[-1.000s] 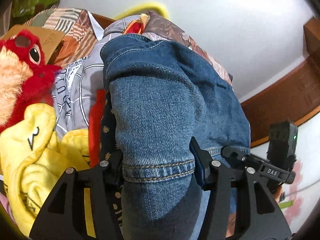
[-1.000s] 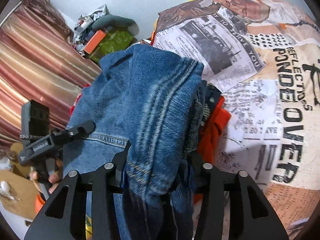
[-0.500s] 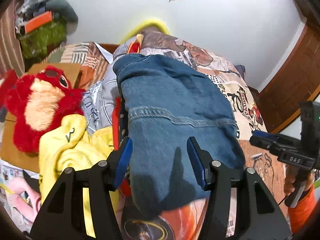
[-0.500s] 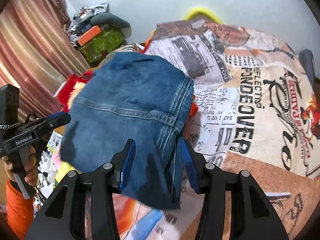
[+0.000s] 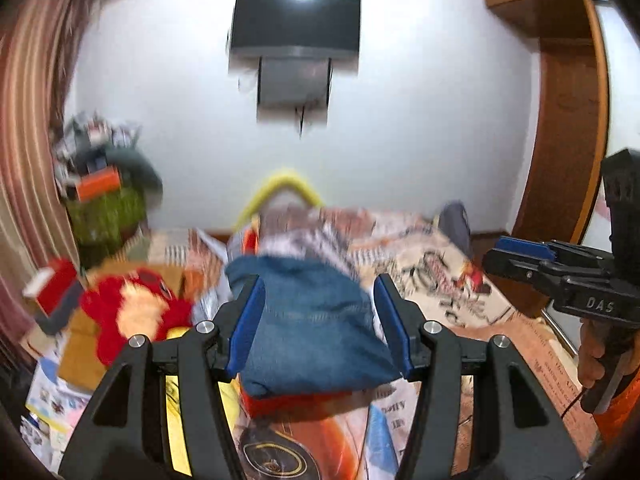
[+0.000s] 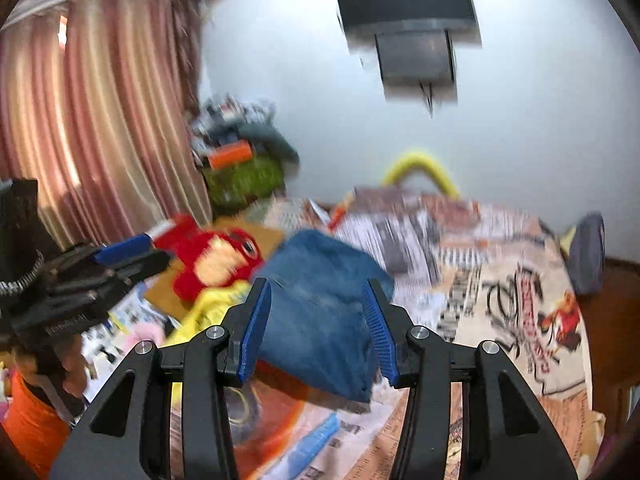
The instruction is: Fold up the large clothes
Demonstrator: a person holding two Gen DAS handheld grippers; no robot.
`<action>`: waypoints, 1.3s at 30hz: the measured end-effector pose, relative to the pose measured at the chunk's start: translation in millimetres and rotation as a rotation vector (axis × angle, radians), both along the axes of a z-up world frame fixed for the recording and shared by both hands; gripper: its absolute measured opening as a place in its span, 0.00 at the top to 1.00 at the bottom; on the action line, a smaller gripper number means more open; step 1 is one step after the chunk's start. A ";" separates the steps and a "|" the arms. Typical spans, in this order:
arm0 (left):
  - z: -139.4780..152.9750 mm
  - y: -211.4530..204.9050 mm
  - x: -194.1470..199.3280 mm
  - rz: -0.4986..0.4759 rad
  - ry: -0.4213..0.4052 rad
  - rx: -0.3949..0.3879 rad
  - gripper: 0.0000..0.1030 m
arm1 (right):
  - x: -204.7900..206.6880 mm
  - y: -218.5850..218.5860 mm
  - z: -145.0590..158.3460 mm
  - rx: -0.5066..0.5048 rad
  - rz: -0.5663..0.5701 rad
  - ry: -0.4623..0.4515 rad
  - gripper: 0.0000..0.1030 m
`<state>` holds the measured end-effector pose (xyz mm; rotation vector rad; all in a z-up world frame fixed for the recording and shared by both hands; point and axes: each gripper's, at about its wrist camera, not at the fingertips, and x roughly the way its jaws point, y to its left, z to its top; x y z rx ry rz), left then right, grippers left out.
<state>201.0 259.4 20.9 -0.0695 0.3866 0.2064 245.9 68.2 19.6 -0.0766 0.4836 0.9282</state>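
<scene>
A: Where is the folded blue denim garment (image 5: 316,332) lying?

B: On the bed with the printed newspaper-pattern cover (image 5: 448,276), atop a clothes heap, beside the red plush toy (image 5: 132,312).

A: Are the fingers gripping it?

B: No. The left gripper (image 5: 320,320) is hovering released, its blue pads apart, nothing between them. The right gripper (image 6: 318,330) is likewise hanging unclenched and empty above the denim.

"DAS" on right hand-held gripper (image 5: 520,258)
</scene>
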 end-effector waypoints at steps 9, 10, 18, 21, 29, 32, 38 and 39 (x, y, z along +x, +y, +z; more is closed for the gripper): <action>22.0 -71.5 -102.5 0.072 -0.272 0.099 0.47 | -98.0 -50.7 30.8 0.191 -0.014 -0.205 0.56; 20.4 -77.4 -112.2 0.088 -0.294 0.106 0.47 | -105.8 -54.7 31.0 0.205 -0.015 -0.211 0.56; 10.0 -90.3 -152.3 0.123 -0.331 0.086 0.44 | -131.3 -63.6 19.1 0.221 -0.082 -0.282 0.56; 7.1 -96.2 -158.5 0.160 -0.326 0.123 0.27 | -136.4 -60.4 13.8 0.198 -0.100 -0.291 0.50; 3.5 -99.8 -169.1 0.196 -0.343 0.115 0.07 | -139.7 -67.2 18.4 0.231 -0.193 -0.313 0.03; 2.6 -100.5 -170.3 0.192 -0.343 0.111 0.06 | -143.3 -69.3 18.3 0.231 -0.203 -0.318 0.01; 0.5 -104.5 -172.5 0.200 -0.345 0.125 0.04 | -144.2 -69.0 18.1 0.215 -0.205 -0.310 0.01; 0.0 -104.8 -172.4 0.200 -0.344 0.128 0.04 | -145.2 -69.6 15.2 0.214 -0.202 -0.306 0.01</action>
